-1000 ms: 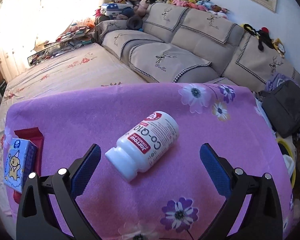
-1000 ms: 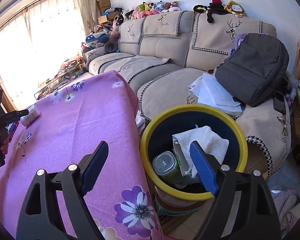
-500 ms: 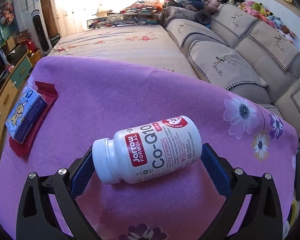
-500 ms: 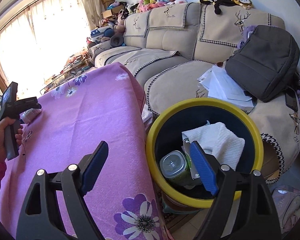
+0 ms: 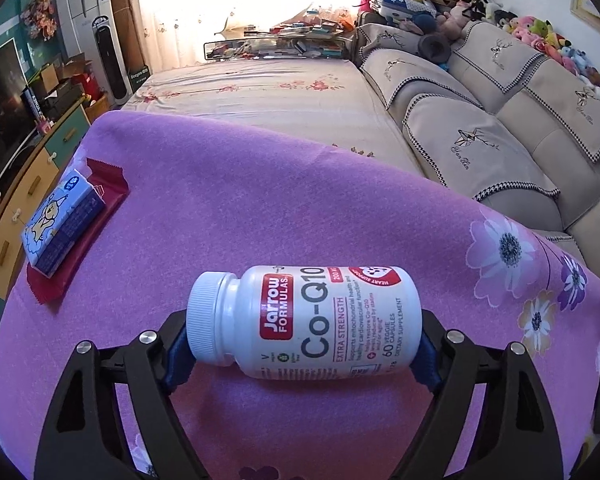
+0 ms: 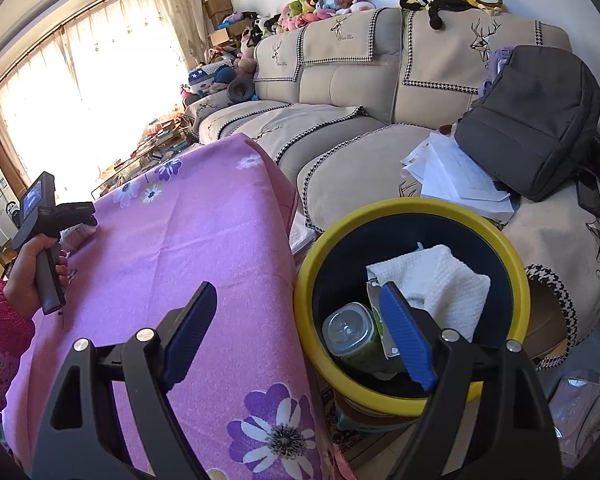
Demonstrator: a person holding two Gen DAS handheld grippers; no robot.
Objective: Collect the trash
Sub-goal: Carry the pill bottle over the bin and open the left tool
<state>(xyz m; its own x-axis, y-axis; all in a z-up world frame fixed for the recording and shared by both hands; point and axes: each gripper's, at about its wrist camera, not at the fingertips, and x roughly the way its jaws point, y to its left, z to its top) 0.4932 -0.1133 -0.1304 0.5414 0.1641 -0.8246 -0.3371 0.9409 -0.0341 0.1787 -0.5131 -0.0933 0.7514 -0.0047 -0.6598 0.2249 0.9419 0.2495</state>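
The white plastic pill bottle with the ribbed cap and red label (image 5: 304,322) lies on its side on the purple flowered tablecloth (image 5: 260,200), near the cloth's front edge and about halfway along it; its long way runs straight across from one finger to the other, cap toward the left finger and flat bottom toward the right one; so the left gripper (image 5: 300,346) is squeezing it end to end, not around its round belly. The jaws are closing on it now; the blue pads look like they touch both ends, so I think the bottle is just about caught. The right gripper (image 6: 300,336) hangs with its fingers wide apart and nothing between them, over the cloth's right edge; the yellow-rimmed dark round bin (image 6: 512,256) sits just past that edge, with a white paper towel and a green jar inside. A blue tissue pack on a dark red wrapper (image 5: 60,224) waits by the cloth's left edge; the left hand is much nearer to it.
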